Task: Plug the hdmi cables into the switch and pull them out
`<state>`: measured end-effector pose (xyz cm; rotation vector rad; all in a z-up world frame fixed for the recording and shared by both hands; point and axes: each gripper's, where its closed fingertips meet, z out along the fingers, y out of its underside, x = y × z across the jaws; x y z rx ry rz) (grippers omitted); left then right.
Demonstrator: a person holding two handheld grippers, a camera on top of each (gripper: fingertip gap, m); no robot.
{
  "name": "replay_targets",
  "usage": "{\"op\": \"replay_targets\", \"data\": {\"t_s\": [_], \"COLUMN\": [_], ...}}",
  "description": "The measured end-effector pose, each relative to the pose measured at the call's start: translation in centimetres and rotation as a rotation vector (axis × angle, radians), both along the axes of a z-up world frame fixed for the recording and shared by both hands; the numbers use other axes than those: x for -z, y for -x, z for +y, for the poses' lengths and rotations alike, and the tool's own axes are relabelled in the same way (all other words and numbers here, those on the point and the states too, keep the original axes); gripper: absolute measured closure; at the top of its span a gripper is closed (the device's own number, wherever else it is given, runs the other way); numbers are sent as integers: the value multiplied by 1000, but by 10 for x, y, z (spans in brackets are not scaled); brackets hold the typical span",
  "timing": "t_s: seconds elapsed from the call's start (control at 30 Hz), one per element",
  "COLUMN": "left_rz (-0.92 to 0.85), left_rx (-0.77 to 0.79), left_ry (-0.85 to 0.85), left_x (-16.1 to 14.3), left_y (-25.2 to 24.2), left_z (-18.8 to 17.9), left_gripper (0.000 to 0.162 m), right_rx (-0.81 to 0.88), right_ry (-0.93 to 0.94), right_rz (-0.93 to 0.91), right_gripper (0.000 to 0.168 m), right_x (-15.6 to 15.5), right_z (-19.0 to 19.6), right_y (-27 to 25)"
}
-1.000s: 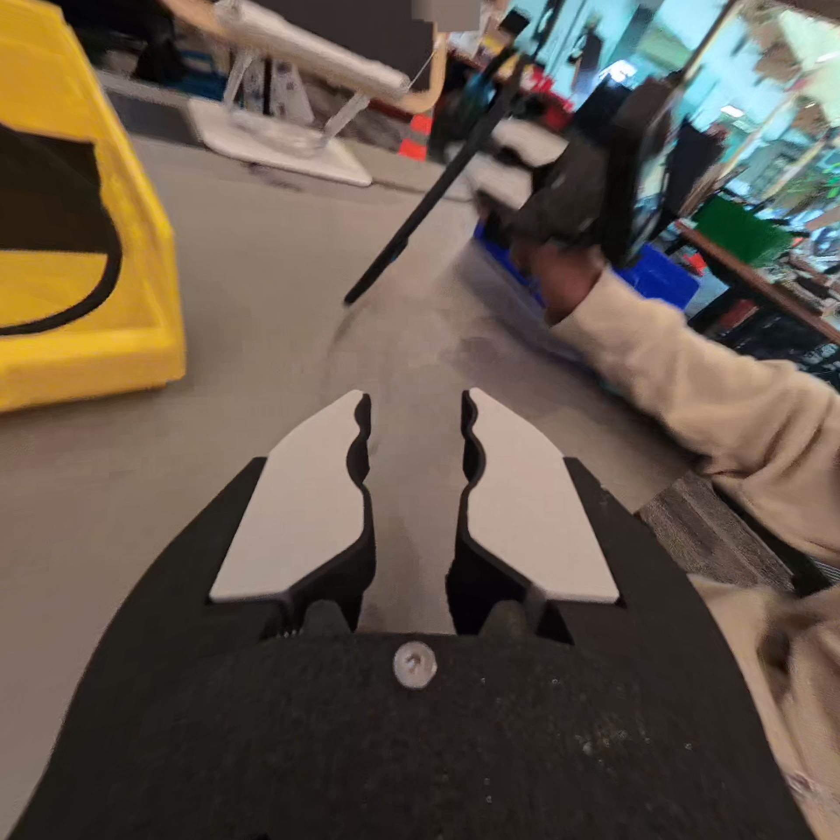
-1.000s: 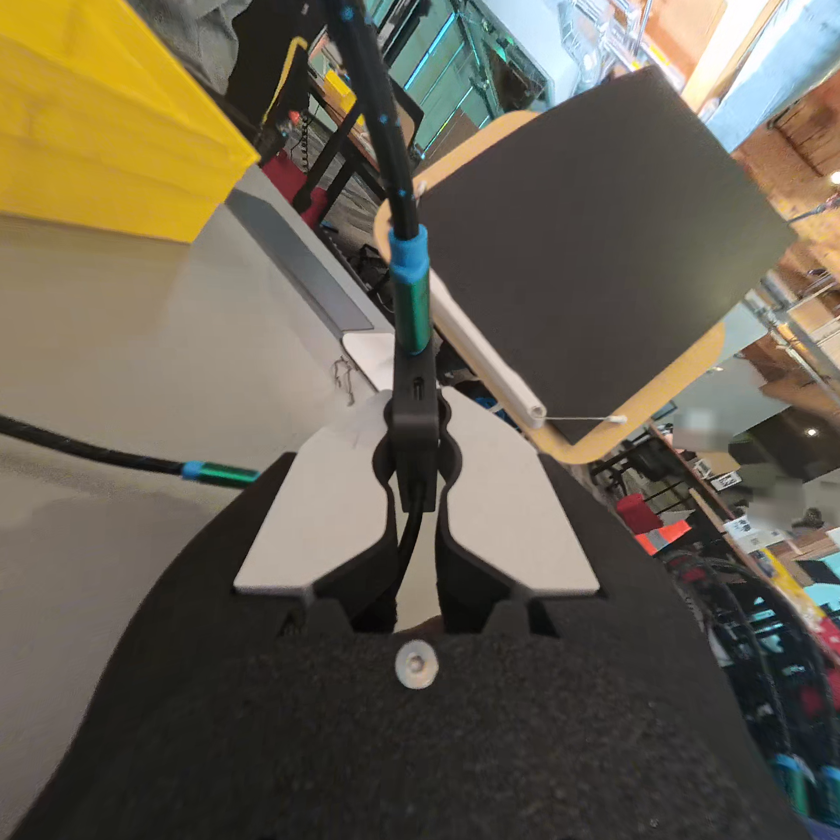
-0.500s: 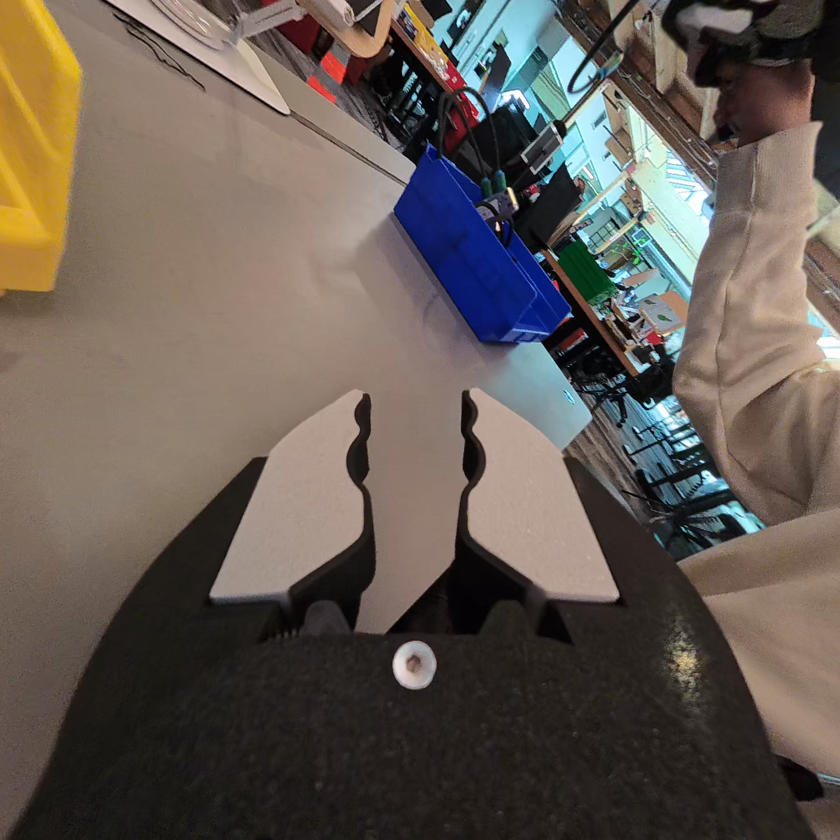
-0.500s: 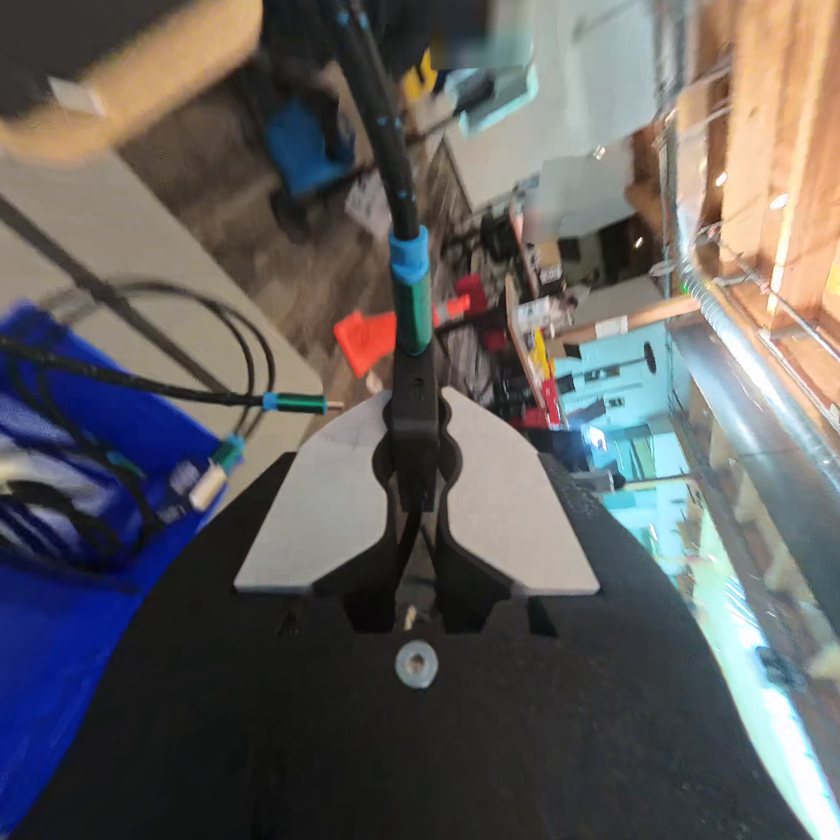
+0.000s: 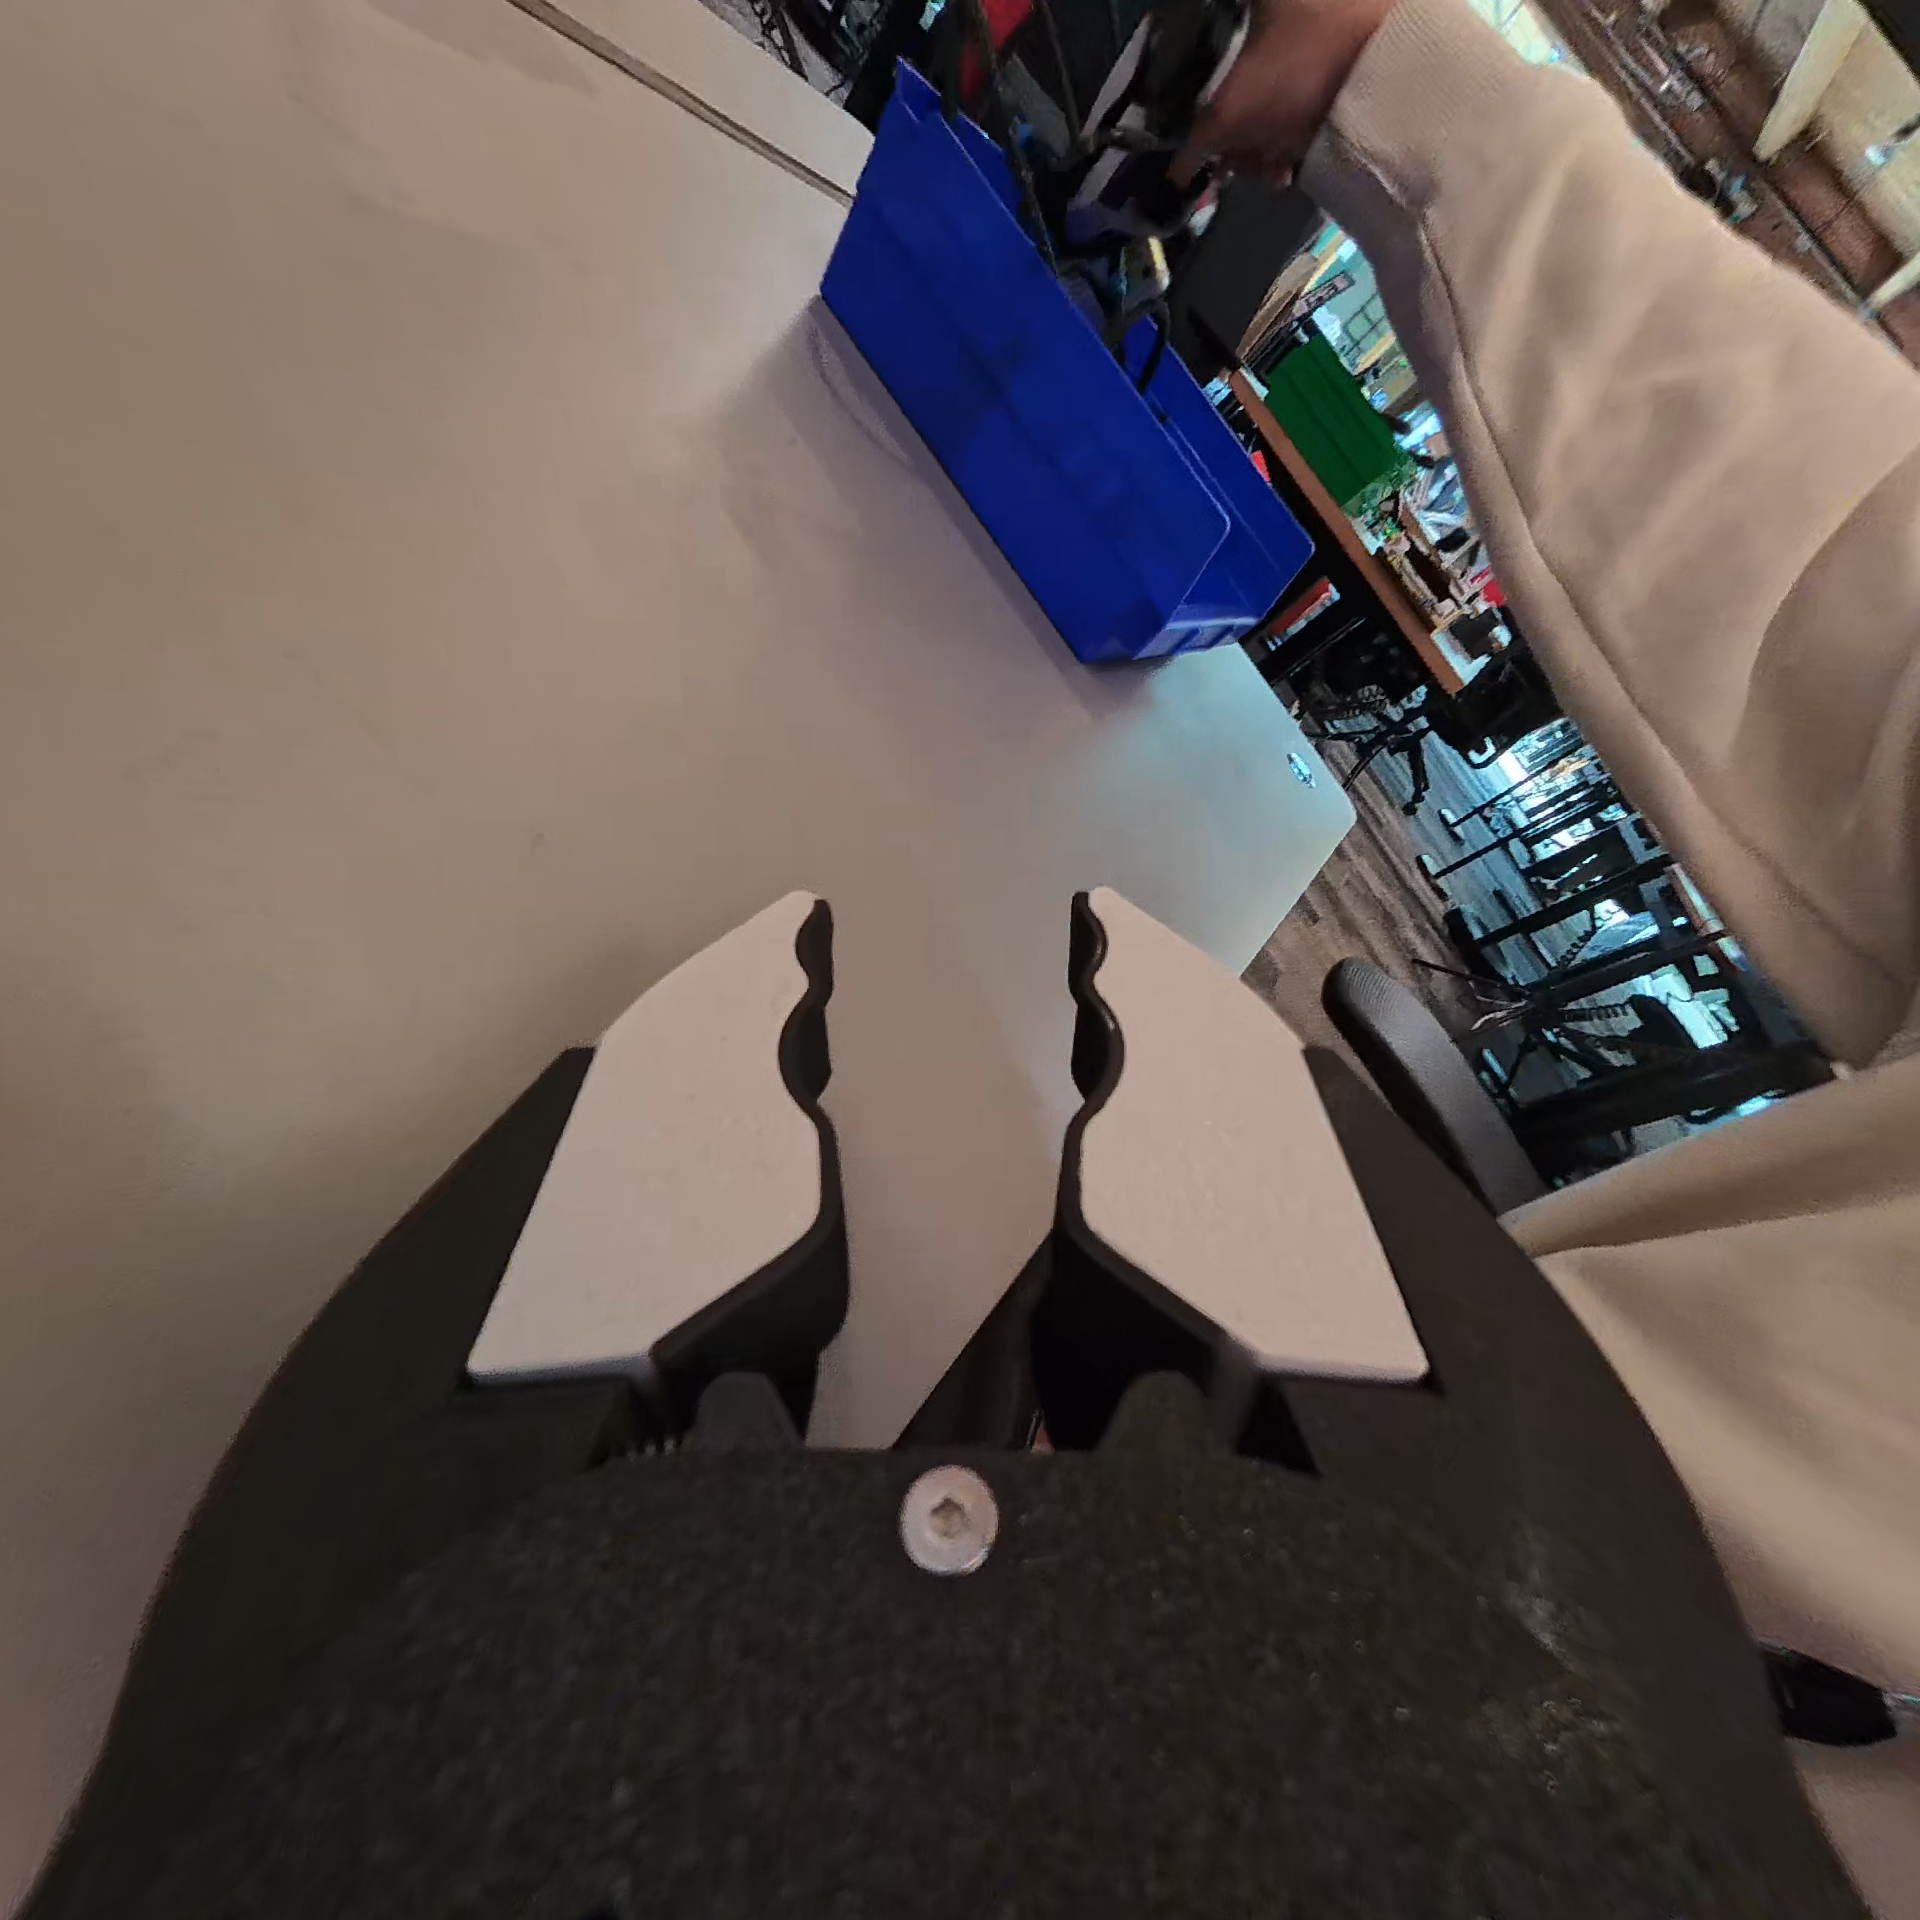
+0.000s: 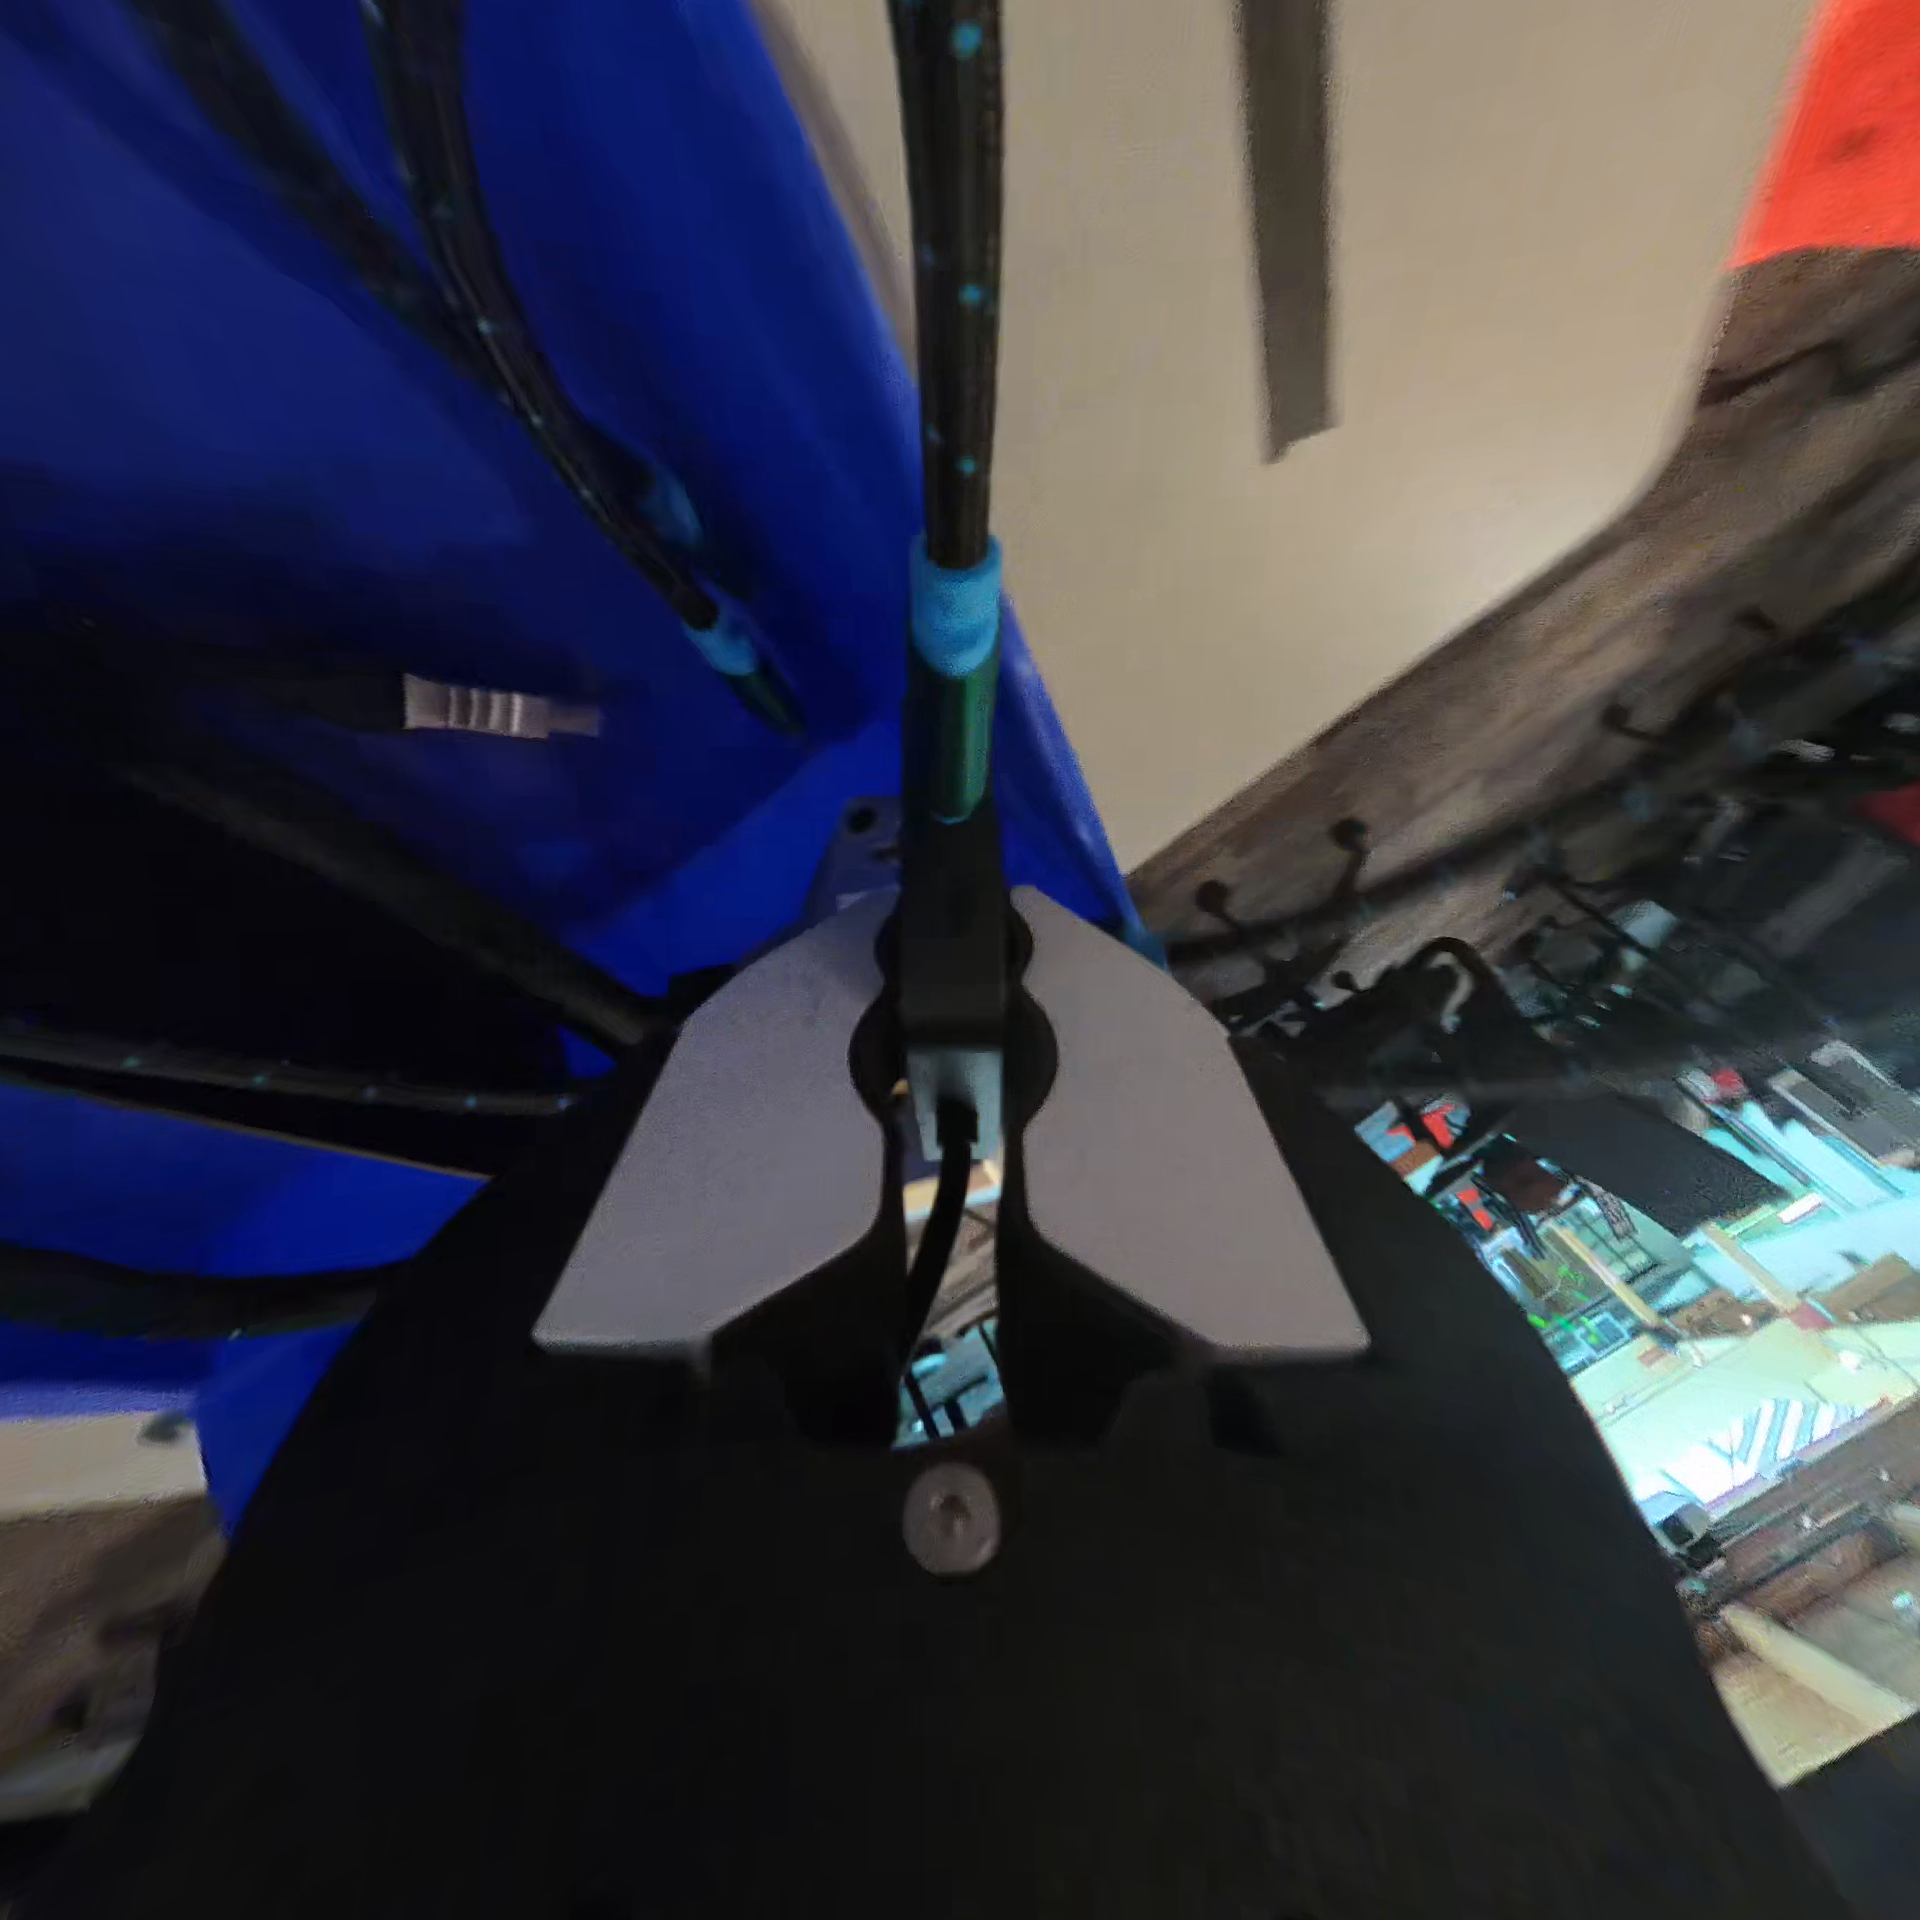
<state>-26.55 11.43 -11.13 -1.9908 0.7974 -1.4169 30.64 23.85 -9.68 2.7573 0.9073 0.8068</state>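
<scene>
My right gripper point(image 6: 952, 906) is shut on a small black HDMI switch point(image 6: 954, 1003). A black braided HDMI cable point(image 6: 956, 312) with a green and blue plug point(image 6: 952, 727) is plugged into its front end, and a thin black lead trails back between the jaws. It hangs over the blue bin point(image 6: 312, 416), which holds several more black cables point(image 6: 582, 447) and a silver connector point(image 6: 488, 712). My left gripper point(image 5: 951, 914) is open and empty, low over the grey table point(image 5: 364, 520). The blue bin also shows in the left wrist view point(image 5: 1039, 447).
A person's beige sleeve point(image 5: 1610, 468) reaches over the bin from the right. The table's rounded corner point(image 5: 1299, 810) lies just beyond the bin, with a grey chair point(image 5: 1423, 1081) below it. An orange cone point(image 6: 1849, 135) is blurred at the upper right.
My right gripper has swung with the switch and cable from the table to above the blue bin. My left gripper has turned right, so the yellow bin has left its view.
</scene>
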Motion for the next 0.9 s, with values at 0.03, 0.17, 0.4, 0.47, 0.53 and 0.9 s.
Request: {"op": "replay_targets", "data": {"t_s": [0.03,0.17,0.4,0.47,0.53,0.9], "left_rz": [16,57,92,111,123,148], "left_rx": [-16,-65,-195,-251,-288,-404], "left_ry": [-23,-119,-248,-283,-298,-278], "left_x": [0,-1,-7,-8,-9,-11], "left_y": [2,9,15,17,17,44], "left_z": [2,7,22,30,35,57], "left_gripper": [117,112,95,97,98,100], "right_rx": [-18,9,0,-2,-18,31], "right_ry": [53,187,154,85,-6,-1054], "right_rz": [17,217,273,284,269,541], "right_gripper": [154,154,124,116,116,117], "right_x": [7,39,11,-14,-45,-188], "right_z": [-2,-10,4,12,19,-53], "right_y": [0,24,27,26,21,133]}}
